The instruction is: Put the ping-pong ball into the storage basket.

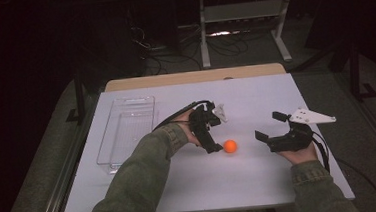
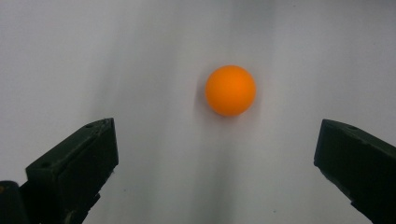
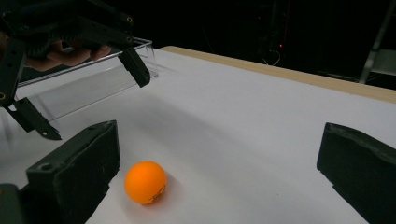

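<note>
Dark surroundings ringed a white table (image 1: 261, 181), with a wooden strip along its far edge and a grey metal stand on the floor behind it. An orange ball (image 1: 230, 146) lay on the bare table top, and everything else is placed from it. Just to the ball's left, the left tongs (image 1: 213, 145) hung over the table, pointing down beside the ball, held by a hand in an olive sleeve; in the left gripper view the ball (image 2: 230, 90) sat ahead of the tongs (image 2: 217, 158), between the lines of the two black jaws but beyond their tips, untouched, and the jaws stood wide apart, released. To the ball's right, a little apart from it, the right tongs (image 1: 270, 126) pointed back toward it, their jaws likewise spread with nothing between them. In the right gripper view the ball (image 3: 145, 182) rested on the table just beside the left-hand jaw, close to it, though whether it touched cannot be told, while the other jaw stood well away; printing on the ball was too small to read. Farther left of the ball, past the left tongs, a clear plastic tray (image 1: 127, 133) lay on the table near its left edge, and it showed as well in the right gripper view (image 3: 93, 88) behind the left tongs (image 3: 93, 105).
</note>
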The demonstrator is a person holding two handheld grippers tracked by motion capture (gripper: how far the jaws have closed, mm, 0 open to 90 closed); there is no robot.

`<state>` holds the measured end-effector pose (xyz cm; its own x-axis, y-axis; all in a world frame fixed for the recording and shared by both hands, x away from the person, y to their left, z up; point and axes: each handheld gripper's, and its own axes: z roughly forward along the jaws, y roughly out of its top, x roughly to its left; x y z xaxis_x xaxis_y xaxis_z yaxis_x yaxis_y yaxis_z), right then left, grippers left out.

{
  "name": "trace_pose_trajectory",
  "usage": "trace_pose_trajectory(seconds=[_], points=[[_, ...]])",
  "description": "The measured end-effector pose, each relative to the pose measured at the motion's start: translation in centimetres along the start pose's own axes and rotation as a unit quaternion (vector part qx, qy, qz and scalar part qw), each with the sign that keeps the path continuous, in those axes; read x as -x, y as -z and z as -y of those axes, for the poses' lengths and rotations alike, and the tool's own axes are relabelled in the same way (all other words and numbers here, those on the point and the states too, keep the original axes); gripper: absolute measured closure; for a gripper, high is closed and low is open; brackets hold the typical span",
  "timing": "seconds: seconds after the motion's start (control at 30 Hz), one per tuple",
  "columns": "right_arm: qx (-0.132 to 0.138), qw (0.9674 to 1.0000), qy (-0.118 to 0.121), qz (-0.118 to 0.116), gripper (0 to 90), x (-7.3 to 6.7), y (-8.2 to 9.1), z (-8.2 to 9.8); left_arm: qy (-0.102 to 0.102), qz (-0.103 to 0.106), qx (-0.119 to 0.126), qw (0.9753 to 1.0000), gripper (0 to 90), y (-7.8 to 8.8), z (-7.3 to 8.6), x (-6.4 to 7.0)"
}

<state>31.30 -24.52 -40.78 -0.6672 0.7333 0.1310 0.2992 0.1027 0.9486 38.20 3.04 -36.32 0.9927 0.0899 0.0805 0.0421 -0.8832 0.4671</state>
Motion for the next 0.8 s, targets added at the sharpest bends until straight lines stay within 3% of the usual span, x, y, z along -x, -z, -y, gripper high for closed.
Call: trace_pose_trajectory(seconds=[0.8], points=[[0.0,1.0,0.001,-0.001,0.0,0.0,0.1,0.1,-0.017,0.017,-0.027,0.9993,0.0,-2.9,-0.7,0.2]])
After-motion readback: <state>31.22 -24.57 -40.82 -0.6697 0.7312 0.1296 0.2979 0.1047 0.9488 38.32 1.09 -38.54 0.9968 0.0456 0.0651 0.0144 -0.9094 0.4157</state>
